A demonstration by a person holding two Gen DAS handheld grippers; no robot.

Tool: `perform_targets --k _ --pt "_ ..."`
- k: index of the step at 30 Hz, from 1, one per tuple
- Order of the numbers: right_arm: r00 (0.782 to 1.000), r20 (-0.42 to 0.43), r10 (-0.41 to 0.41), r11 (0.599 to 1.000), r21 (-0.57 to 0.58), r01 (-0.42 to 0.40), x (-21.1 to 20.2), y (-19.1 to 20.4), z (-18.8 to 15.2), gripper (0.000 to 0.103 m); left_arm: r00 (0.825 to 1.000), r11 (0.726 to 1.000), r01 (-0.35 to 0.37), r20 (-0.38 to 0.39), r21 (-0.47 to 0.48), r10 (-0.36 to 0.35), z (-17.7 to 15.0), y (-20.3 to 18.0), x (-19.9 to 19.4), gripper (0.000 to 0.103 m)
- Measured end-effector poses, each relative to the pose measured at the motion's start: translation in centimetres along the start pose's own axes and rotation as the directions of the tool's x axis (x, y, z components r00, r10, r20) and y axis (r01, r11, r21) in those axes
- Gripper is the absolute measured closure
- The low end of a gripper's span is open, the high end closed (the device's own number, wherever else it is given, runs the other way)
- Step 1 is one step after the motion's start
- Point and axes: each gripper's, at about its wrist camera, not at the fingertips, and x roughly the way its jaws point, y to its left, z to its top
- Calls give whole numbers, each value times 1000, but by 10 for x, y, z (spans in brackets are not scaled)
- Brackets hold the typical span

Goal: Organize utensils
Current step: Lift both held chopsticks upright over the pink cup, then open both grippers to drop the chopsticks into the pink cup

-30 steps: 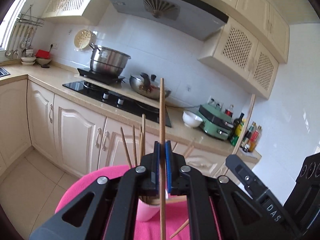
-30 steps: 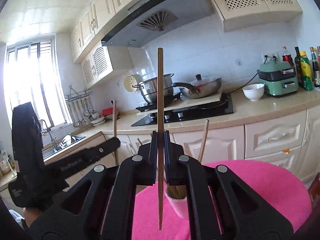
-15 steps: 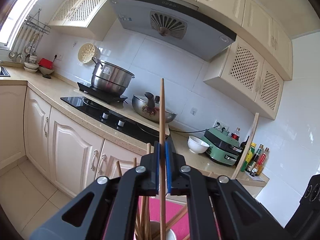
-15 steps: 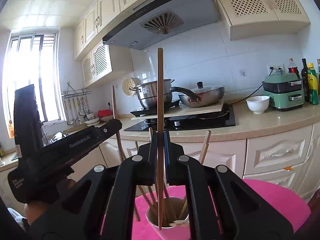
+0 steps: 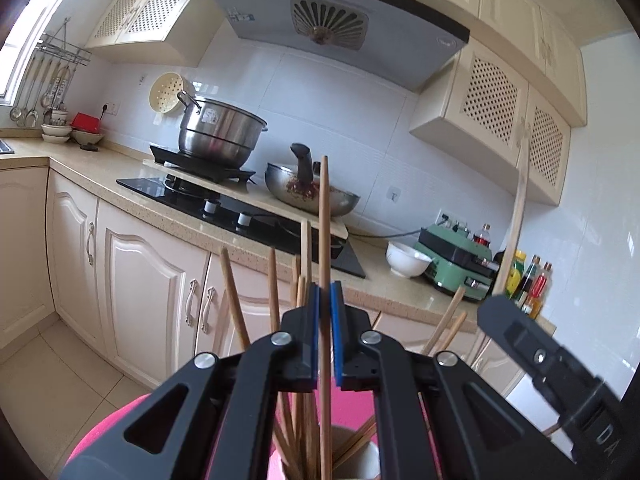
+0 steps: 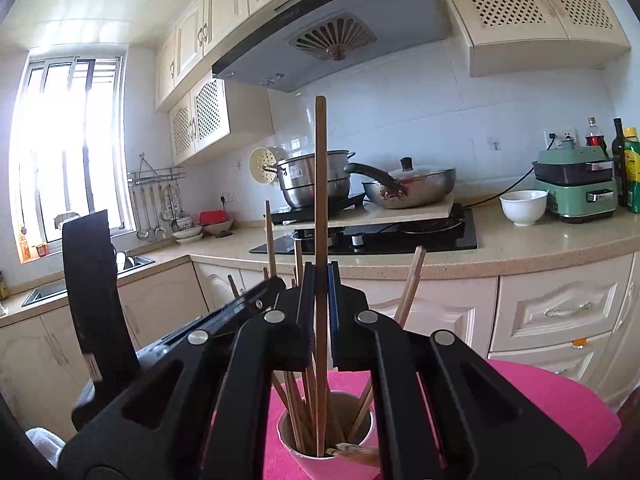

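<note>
Where the left wrist view looks along its fingers, the left gripper (image 5: pixel 325 320) points nearly level toward the kitchen counter (image 5: pixel 128 196), jaws clamped on one upright chopstick (image 5: pixel 323 220). That chopstick's lower end reaches down into the white cup (image 5: pixel 360 460), which already holds further chopsticks and stands on a pink cloth (image 5: pixel 96 440). The right gripper (image 5: pixel 536 356) shows at the right edge.

In the right wrist view, the right gripper (image 6: pixel 320 300) also points nearly level, jaws pinching a second upright chopstick (image 6: pixel 320 184). Its lower tip sits inside the cup (image 6: pixel 308 460). The left gripper (image 6: pixel 256 304) lies just beside it, on the left.
</note>
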Motion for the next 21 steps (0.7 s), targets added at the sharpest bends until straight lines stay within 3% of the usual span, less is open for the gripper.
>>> perform_targets --k 13,16,18,19,20,21 --pt "996 -93 16 996 -80 -24 5 8 -3 96 989 994 14 -145 112 2 -31 5 -1 96" --pt "993 -120 12 994 -107 -25 6 9 -4 96 984 995 23 -179 94 -6 -26 8 -7 96" --pt "989 -145 7 993 -112 -23 7 9 -5 96 983 996 14 -184 85 2 -22 9 -9 90" --pt "988 -155 4 994 -111 -21 7 9 -6 96 982 997 13 -190 80 3 -19 9 -11 77" --pt "986 -167 1 993 -114 -21 8 9 -7 96 982 997 8 -190 77 7 -17 9 -13 70" --pt "984 -179 -2 993 -119 -20 9 10 -8 96 982 997 0 -190 78 15 -14 8 -14 70"
